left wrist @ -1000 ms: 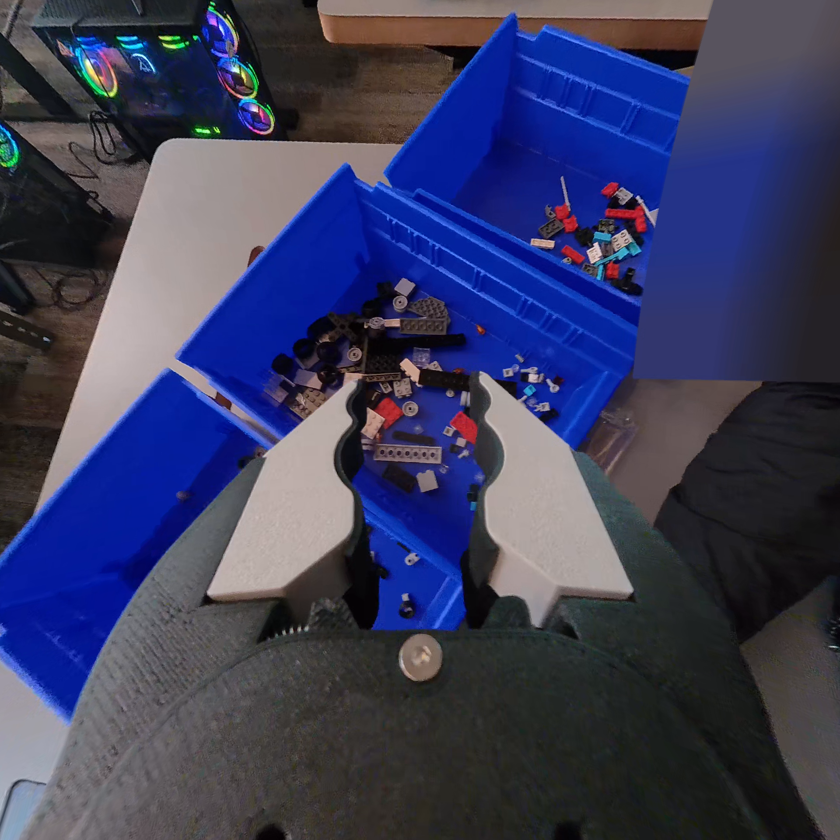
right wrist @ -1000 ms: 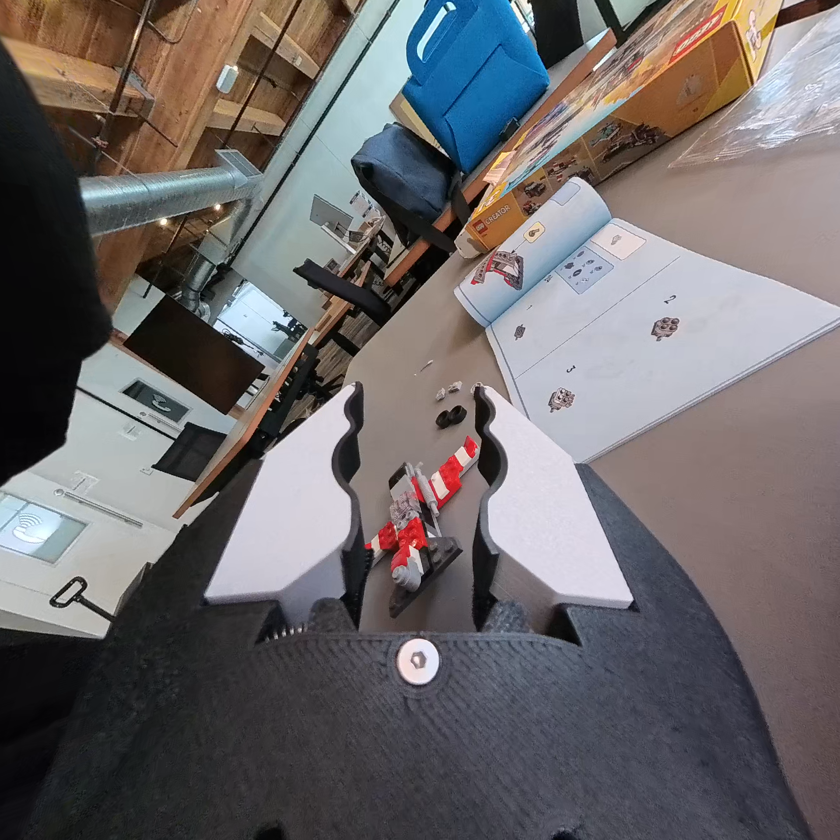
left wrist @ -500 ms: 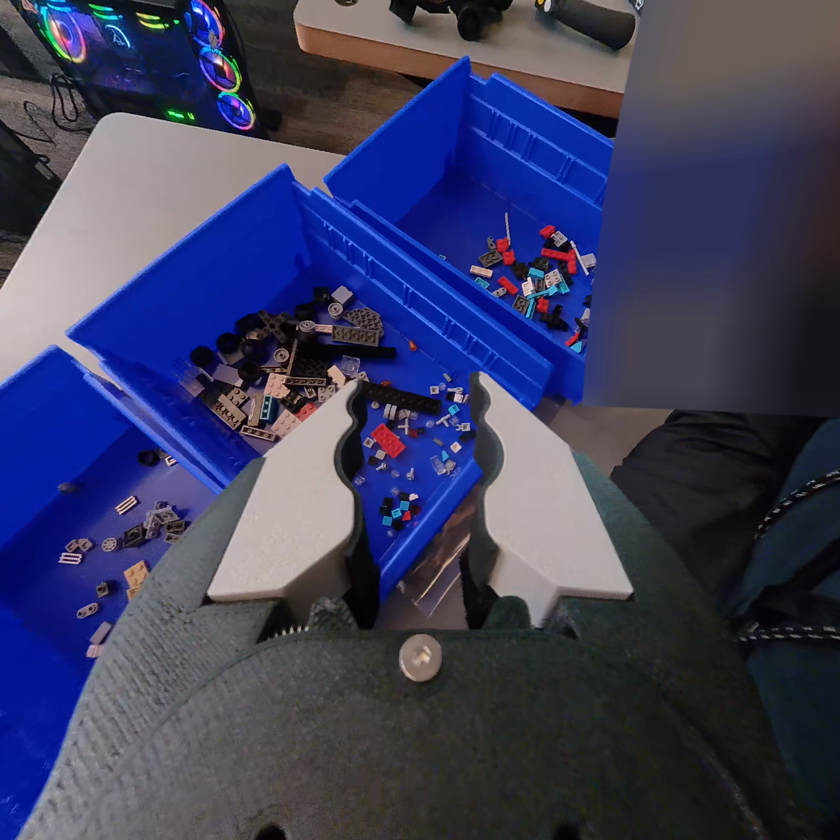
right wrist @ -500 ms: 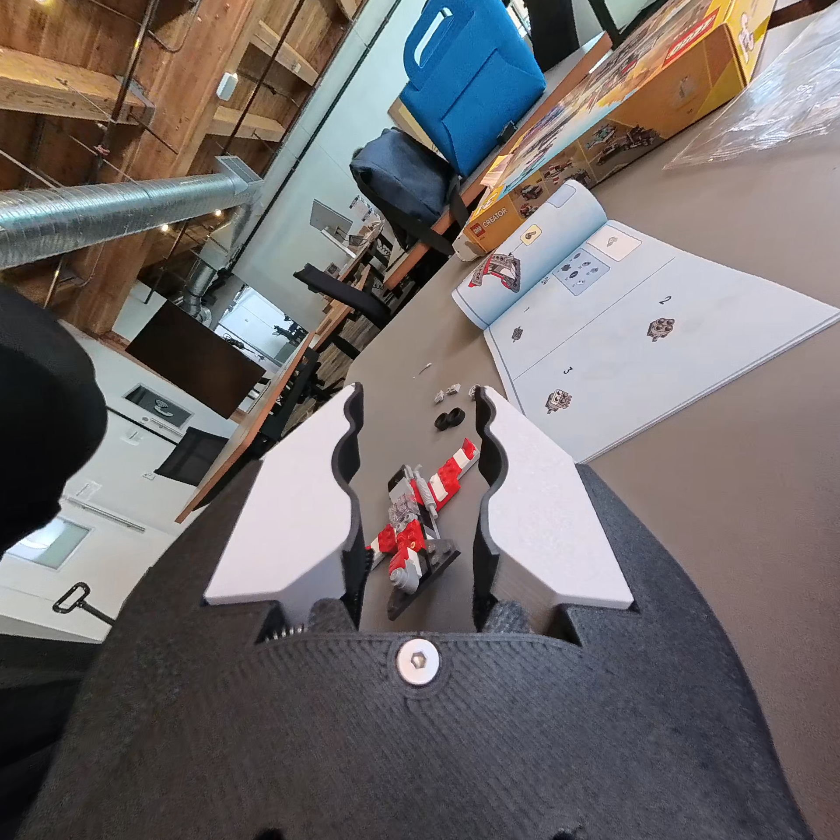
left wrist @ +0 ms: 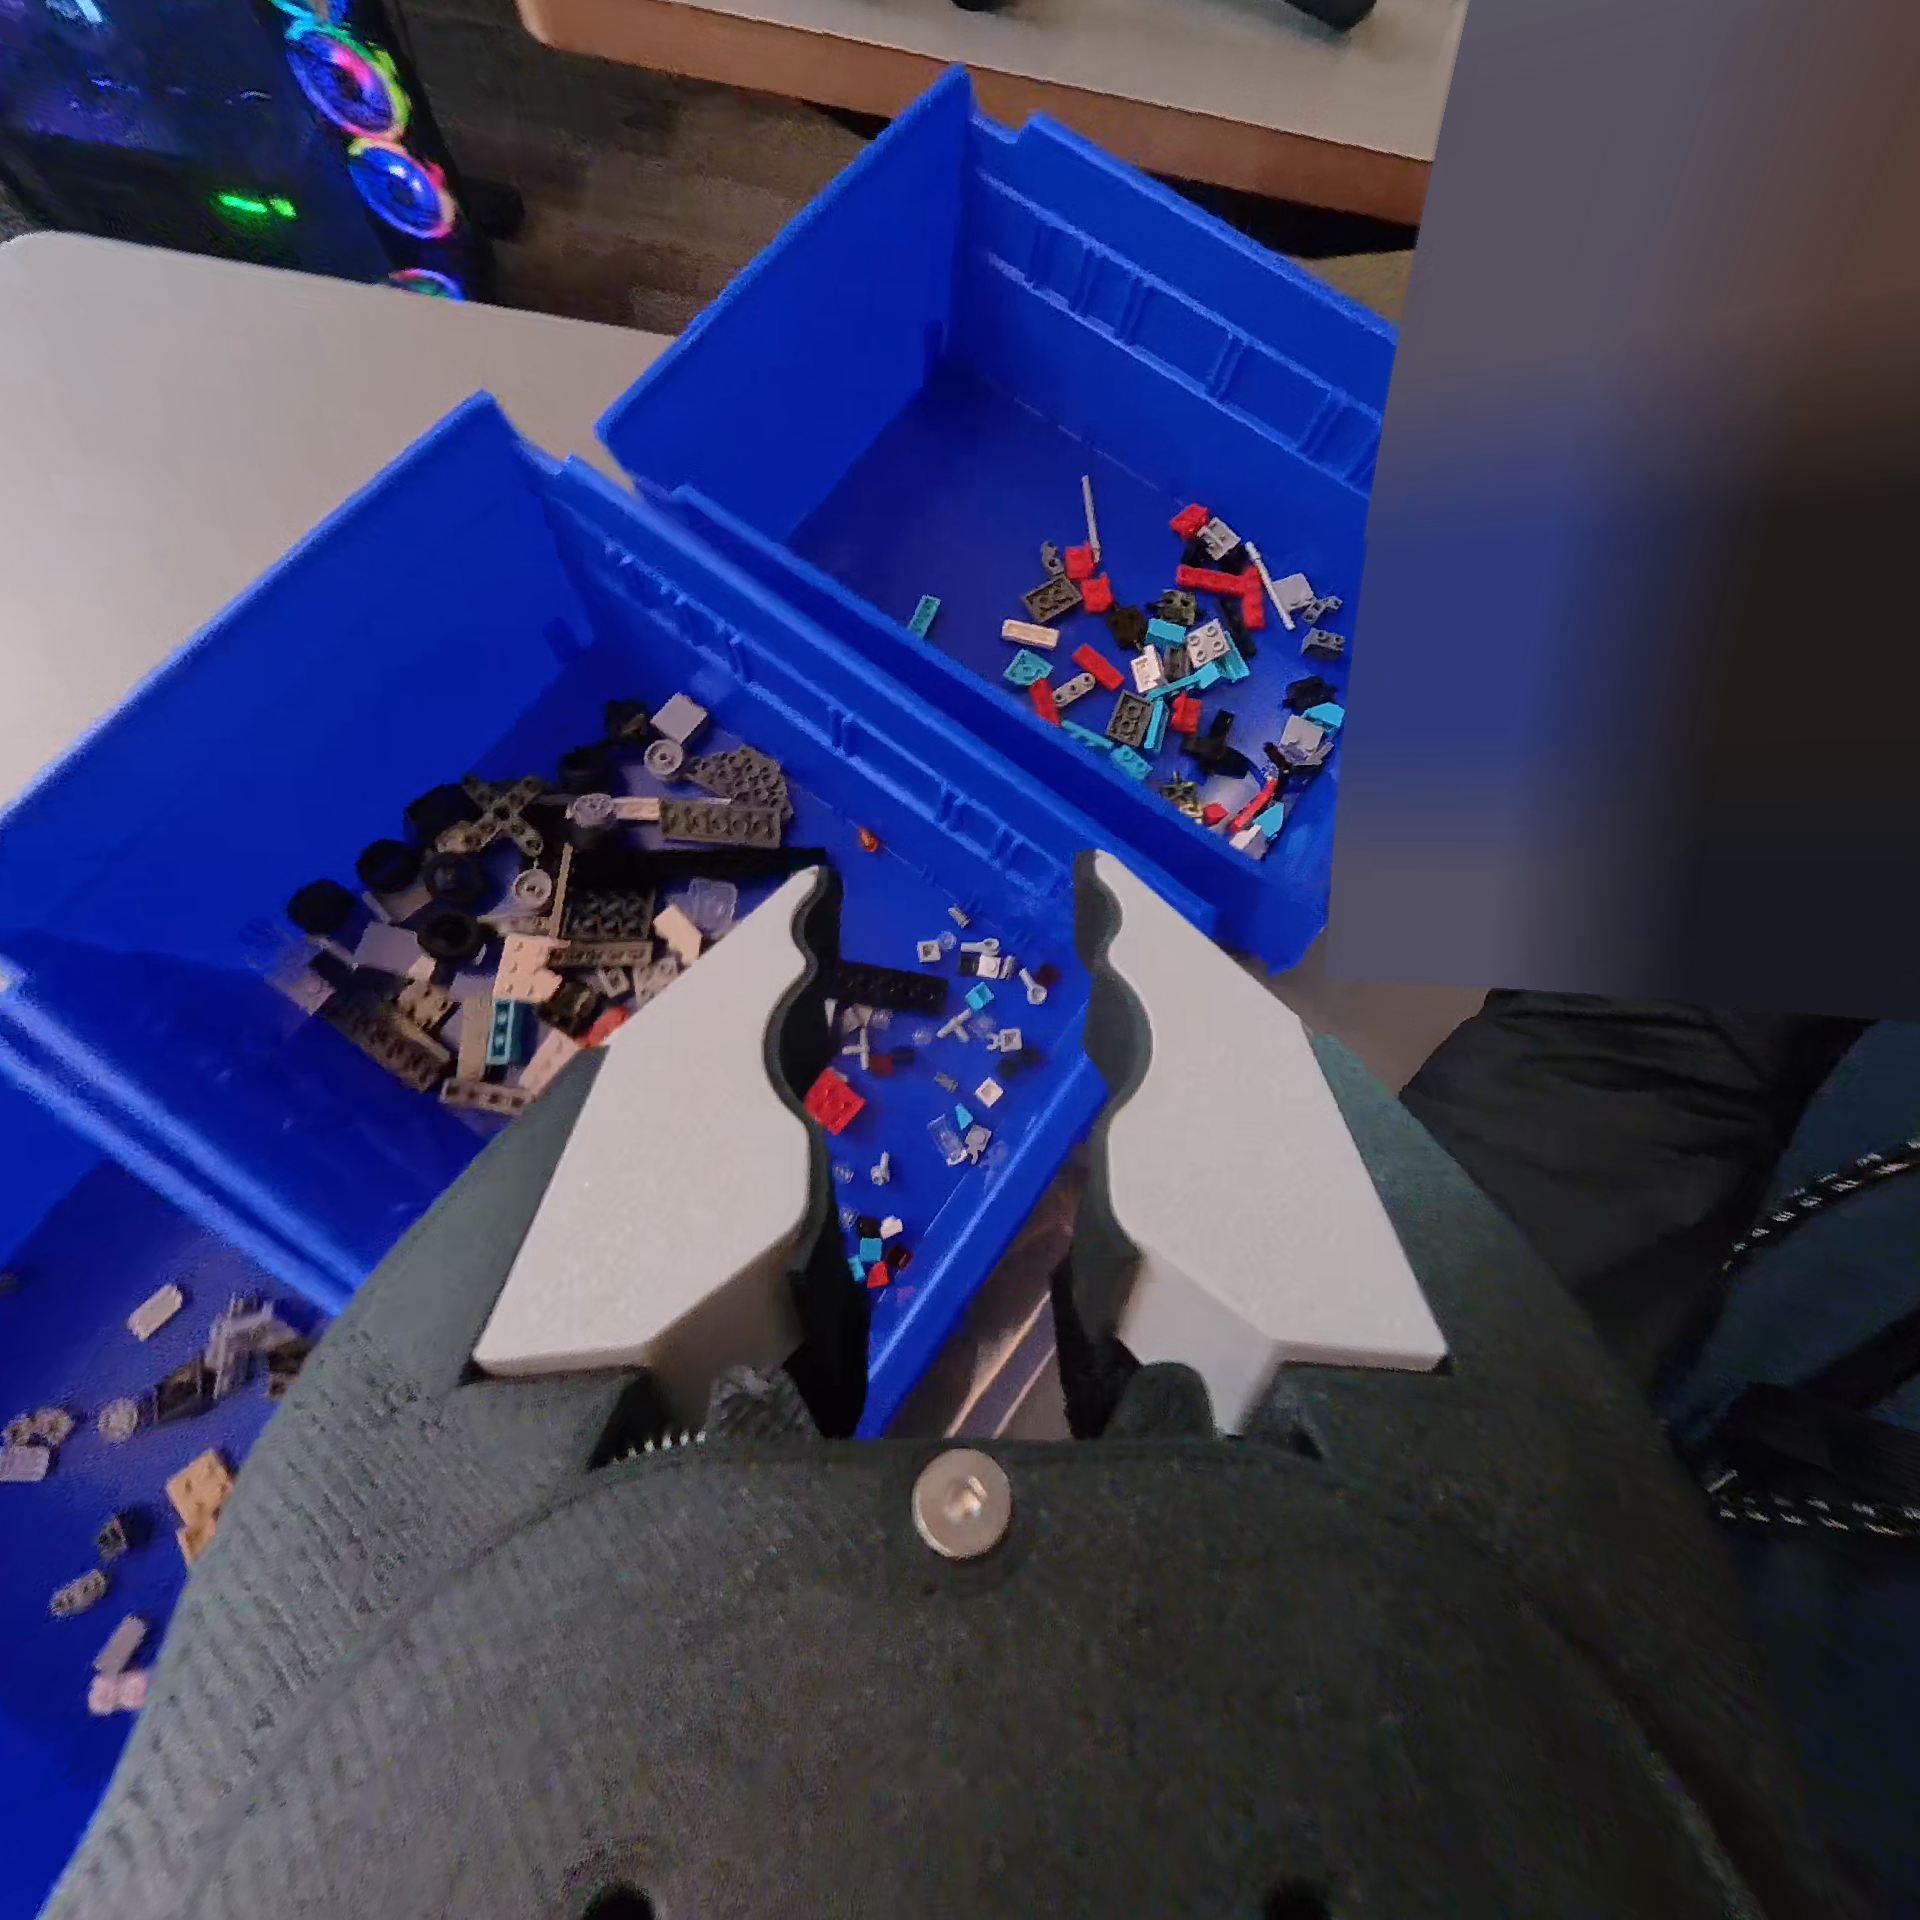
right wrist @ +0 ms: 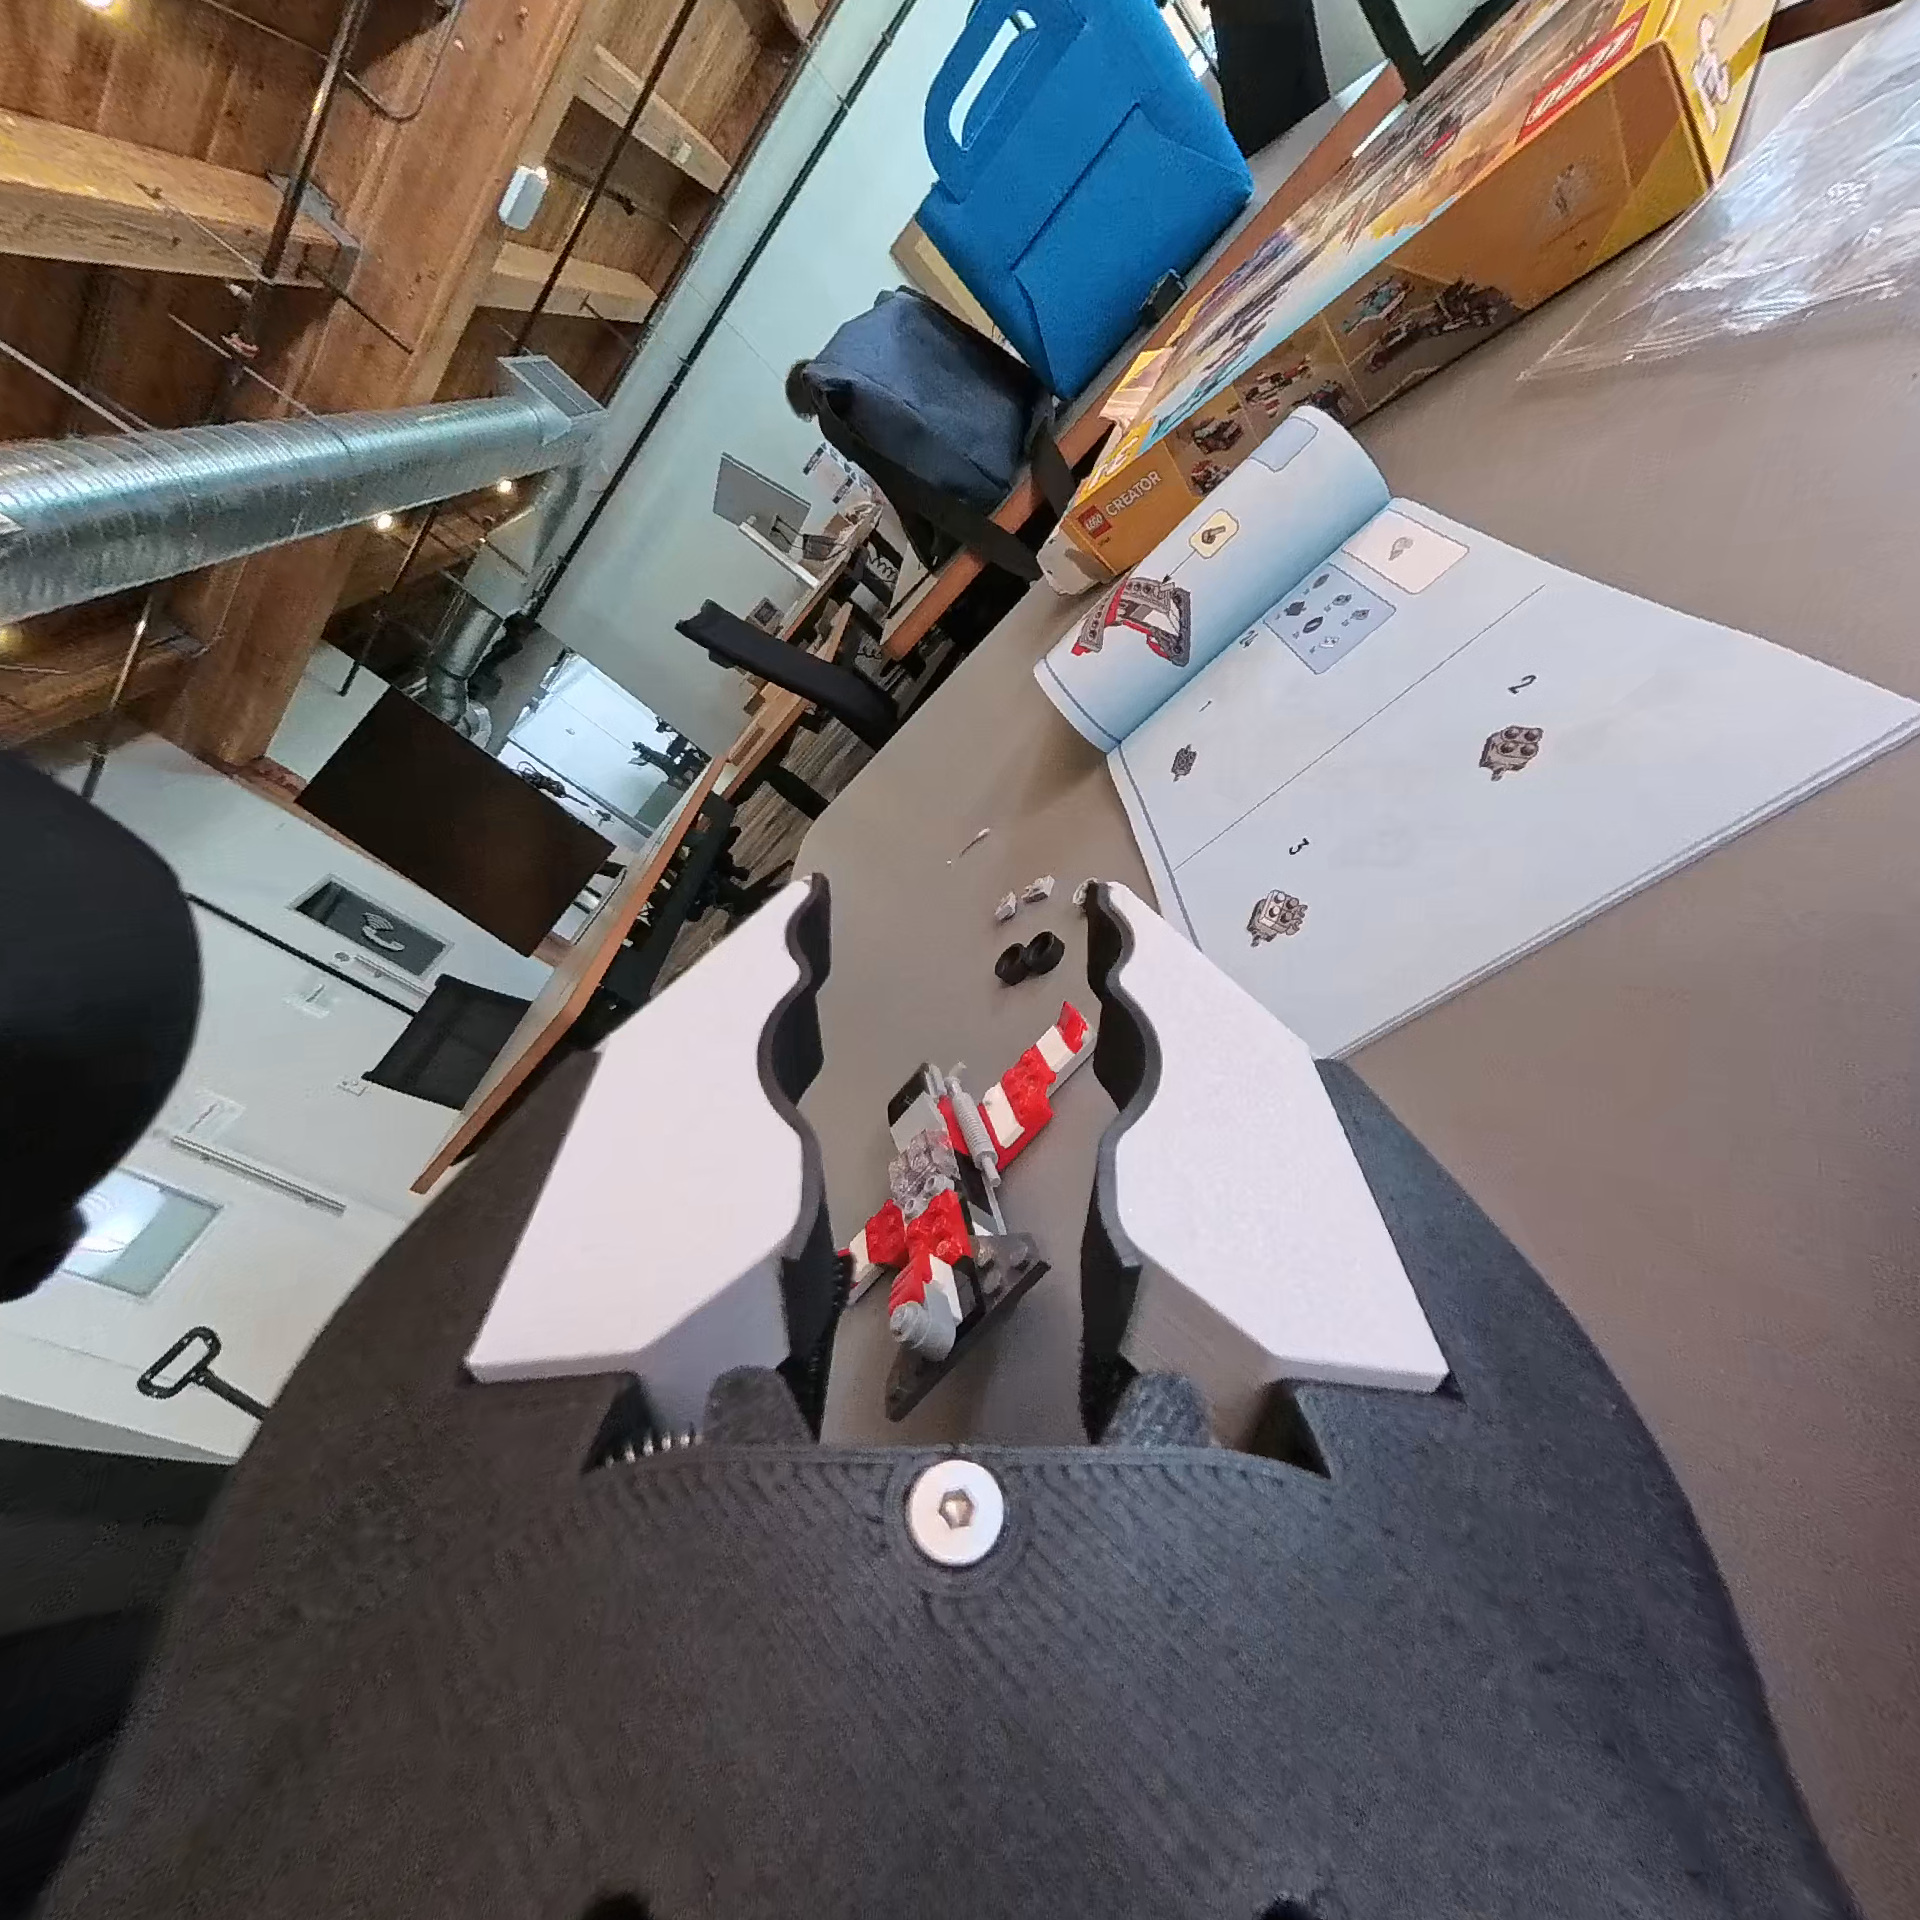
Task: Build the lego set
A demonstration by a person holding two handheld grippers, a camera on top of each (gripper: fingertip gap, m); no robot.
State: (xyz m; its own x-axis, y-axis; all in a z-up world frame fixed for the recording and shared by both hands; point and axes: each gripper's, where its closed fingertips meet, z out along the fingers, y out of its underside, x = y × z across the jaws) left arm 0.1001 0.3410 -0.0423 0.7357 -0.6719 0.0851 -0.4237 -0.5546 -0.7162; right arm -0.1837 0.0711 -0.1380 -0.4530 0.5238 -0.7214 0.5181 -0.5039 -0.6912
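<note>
A blue bag (right wrist: 1081, 177) and dark backpack (right wrist: 920, 421) sit beyond the table; RGB computer fans (left wrist: 384, 145) glow.

A: What does the left gripper (left wrist: 951, 894) hang over?

B: Its pale grey fingers (left wrist: 686, 1132) stand apart with nothing between them, above the near corner of the middle blue plastic bin (left wrist: 436, 582). That bin holds a heap of black and grey lego pieces (left wrist: 540, 904) toward its left side, and one small red plate (left wrist: 834, 1099) shows in the gap between the fingers.

A: And the other bins?

B: The far blue plastic bin (left wrist: 1039, 312) stands just beside it, with red, teal and grey pieces (left wrist: 1174, 655) gathered toward its right end. A third blue bin (left wrist: 62, 1226) at the lower left holds a few tan and grey bits (left wrist: 187, 1455). All three stand on a light grey table (left wrist: 208, 364).
</note>
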